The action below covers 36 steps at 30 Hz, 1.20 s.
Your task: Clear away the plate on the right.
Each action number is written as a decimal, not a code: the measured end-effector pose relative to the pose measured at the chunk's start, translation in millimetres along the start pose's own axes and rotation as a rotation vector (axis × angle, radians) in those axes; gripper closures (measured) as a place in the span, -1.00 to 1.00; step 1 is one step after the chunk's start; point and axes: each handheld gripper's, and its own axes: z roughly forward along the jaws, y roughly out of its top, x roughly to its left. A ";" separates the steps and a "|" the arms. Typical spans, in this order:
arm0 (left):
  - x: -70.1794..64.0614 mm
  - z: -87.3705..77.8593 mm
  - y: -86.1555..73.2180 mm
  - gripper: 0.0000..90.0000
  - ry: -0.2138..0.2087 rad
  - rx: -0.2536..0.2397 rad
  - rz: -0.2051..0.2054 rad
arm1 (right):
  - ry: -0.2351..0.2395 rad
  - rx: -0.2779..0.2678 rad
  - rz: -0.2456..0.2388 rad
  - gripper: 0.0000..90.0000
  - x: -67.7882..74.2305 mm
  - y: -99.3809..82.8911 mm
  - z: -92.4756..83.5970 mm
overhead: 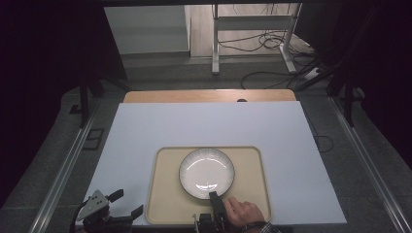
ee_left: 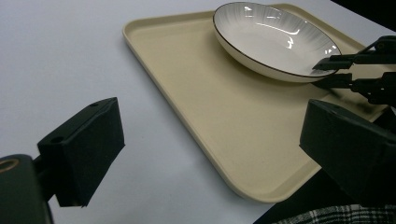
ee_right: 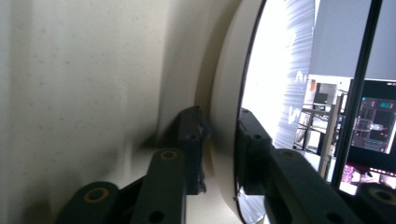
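Right gripper (overhead: 214, 196) | clamps plate (overhead: 206, 172) rim (on tray (overhead: 163, 204)); left gripper (overhead: 127, 204) agape

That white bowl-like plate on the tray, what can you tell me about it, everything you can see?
The plate is round, shallow and glossy, ceramic by its look, white with fine grey lines fanning inward from a thin dark rim. It is empty and reflects the lights. It sits upright on the beige tray, slightly toward the far side of it. At its near edge the right gripper has one jaw under the rim and one over it, set close on the rim in the right gripper view. Nothing else touches it.
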 end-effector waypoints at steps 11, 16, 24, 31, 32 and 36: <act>0.1 0.2 0.1 -0.86 0.002 0.002 0.000 | 0.011 -0.002 0.032 0.40 -3.4 -1.8 -1.9; 0.0 0.2 0.1 -0.86 0.001 0.001 -0.001 | 0.029 -0.012 0.062 0.32 -6.2 -3.8 -3.1; 0.0 0.2 0.1 -0.86 0.001 0.001 -0.001 | 0.036 -0.047 0.088 0.31 -8.8 -5.3 -8.4; 0.1 0.2 0.1 -0.86 0.001 0.001 -0.002 | 0.033 -0.076 0.101 0.31 -12.0 -7.3 -13.7; 0.1 0.2 0.1 -0.86 0.001 0.001 -0.002 | 0.036 -0.072 0.111 0.31 -11.5 -7.8 -14.8; 0.1 0.2 0.1 -0.86 0.001 0.001 -0.002 | 0.041 -0.084 0.116 0.30 -14.6 -9.7 -17.3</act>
